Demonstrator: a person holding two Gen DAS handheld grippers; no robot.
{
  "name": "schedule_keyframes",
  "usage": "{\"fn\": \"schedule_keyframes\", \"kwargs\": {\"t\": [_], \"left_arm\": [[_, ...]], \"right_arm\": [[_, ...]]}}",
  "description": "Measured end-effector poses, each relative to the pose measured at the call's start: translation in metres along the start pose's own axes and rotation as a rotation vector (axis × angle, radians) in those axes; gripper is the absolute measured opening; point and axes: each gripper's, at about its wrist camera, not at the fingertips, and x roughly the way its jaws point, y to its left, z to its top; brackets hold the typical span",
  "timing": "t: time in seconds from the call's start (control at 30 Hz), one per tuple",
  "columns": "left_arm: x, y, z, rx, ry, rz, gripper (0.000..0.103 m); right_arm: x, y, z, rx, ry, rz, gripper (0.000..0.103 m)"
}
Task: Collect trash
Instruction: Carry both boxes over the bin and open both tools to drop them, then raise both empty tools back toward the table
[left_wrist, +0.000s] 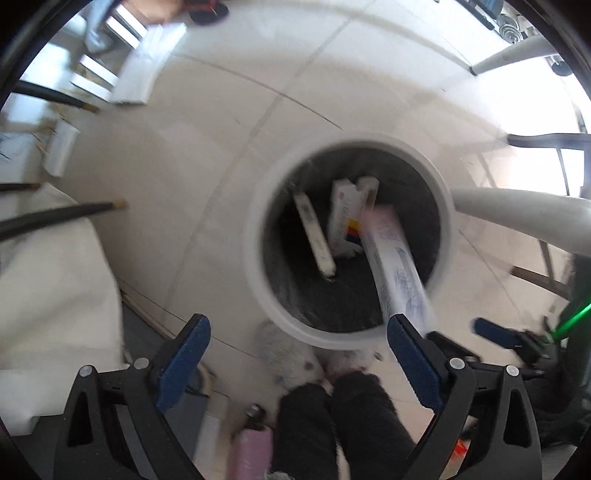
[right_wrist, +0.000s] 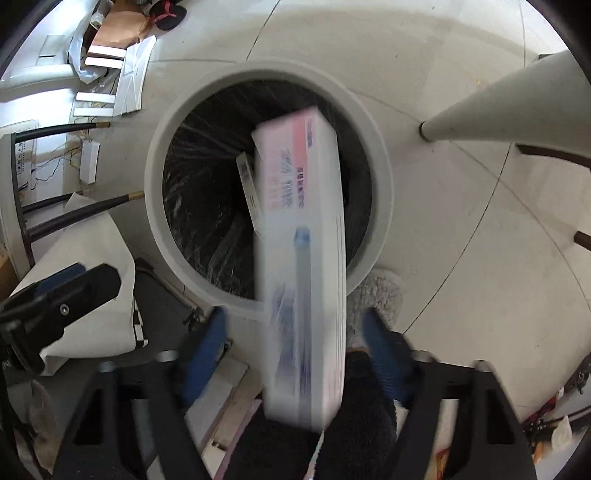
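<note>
Left wrist view: left hand-held gripper wide open, nothing between the blue pads. It looks down at a round white bin w/ black liner, standing on a pale tiled floor. Inside the bin: a slim box leaning, and a squarer box w/ red/yellow/blue print beside it. A long white box w/ blue print slants over the bin's right side, motion-blurred; its near end sits by the left gripper's right pad, contact can't be told. Right hand-held gripper shows at the right edge. Grey table leg right of the bin. Fluffy slippers below the bin rim.

Right wrist view: right hand-held gripper open, pads spread well apart. The long box sits mid-frame between the fingers but touches neither as far as seen, heavily blurred; far end over the bin mouth, near end low in frame. Slim box visible inside against the liner. Left gripper at the left edge. Papers and cardboard lie on the floor top left.
</note>
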Motion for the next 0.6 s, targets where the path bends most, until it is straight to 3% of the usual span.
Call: {"fn": "schedule_keyframes", "kwargs": {"t": [0.13,0.33,0.6], "left_arm": [[-0.015,0.003,-0.007,-0.020,-0.046,0.045,0.098],[-0.037,0.002,-0.022,-0.025,-0.077,0.068,0.098],[-0.085,0.001,-0.055,-0.035,-0.095,0.063,0.098]], "right_arm": [[-0.017,0.004,-0.004,0.004,-0.051,-0.053,0.100],[-0.055,0.007,-0.020,-0.003,-0.149,-0.141,0.102],[-0.112,0.017,-0.056,-0.006,-0.216,-0.145,0.102]]}}
